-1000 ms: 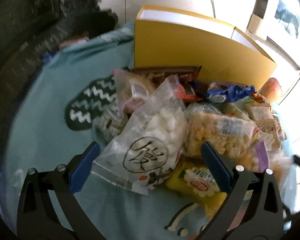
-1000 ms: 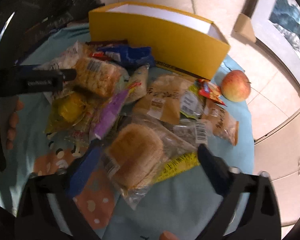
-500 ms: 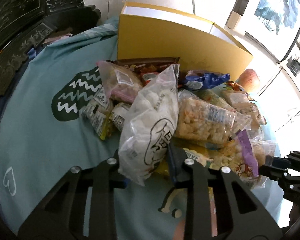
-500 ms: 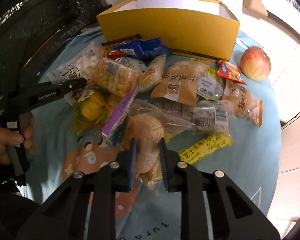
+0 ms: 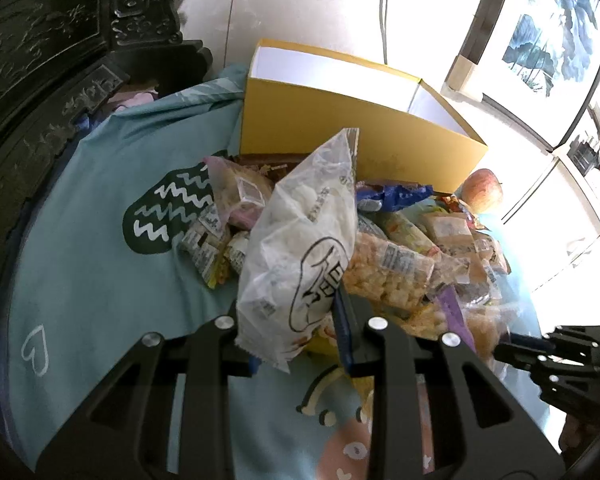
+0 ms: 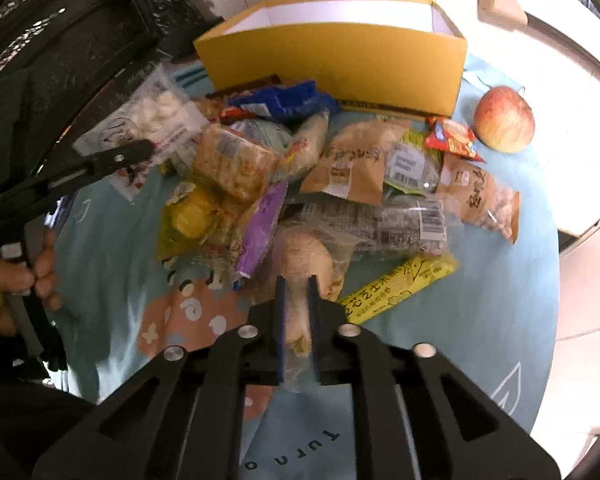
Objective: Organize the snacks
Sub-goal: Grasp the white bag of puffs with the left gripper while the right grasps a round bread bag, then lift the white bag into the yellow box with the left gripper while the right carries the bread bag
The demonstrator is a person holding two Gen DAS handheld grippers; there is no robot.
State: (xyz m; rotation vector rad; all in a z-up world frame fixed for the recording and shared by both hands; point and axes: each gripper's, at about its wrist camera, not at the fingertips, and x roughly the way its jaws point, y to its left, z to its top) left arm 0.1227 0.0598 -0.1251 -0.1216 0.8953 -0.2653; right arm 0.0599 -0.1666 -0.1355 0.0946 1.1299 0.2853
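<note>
L fingers (image 5: 296, 340) clamp my clear white-puff bag (image 5: 300, 240) | R fingers (image 6: 296, 312), just eased slightly, pinch bread bag (image 6: 304, 260) | yellow box (image 6: 340, 60) far; snack pile (image 6: 260, 184) between

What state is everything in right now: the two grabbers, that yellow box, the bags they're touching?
Left gripper: shut on the white puffs bag, lifted.
Right gripper: shut on the clear bread bag.
Yellow box: open-topped, upright.
Apple: whole, loose on the tablecloth.

Your left gripper's (image 5: 296, 334) near finger sits concealed behind the white puffed-snack bag (image 5: 300, 248). The bread packet's (image 6: 304, 264) lower end disappears between the right gripper's (image 6: 296, 312) pads. Your hand (image 6: 8, 280) is cut by the frame edge. Label print stays illegible.
</note>
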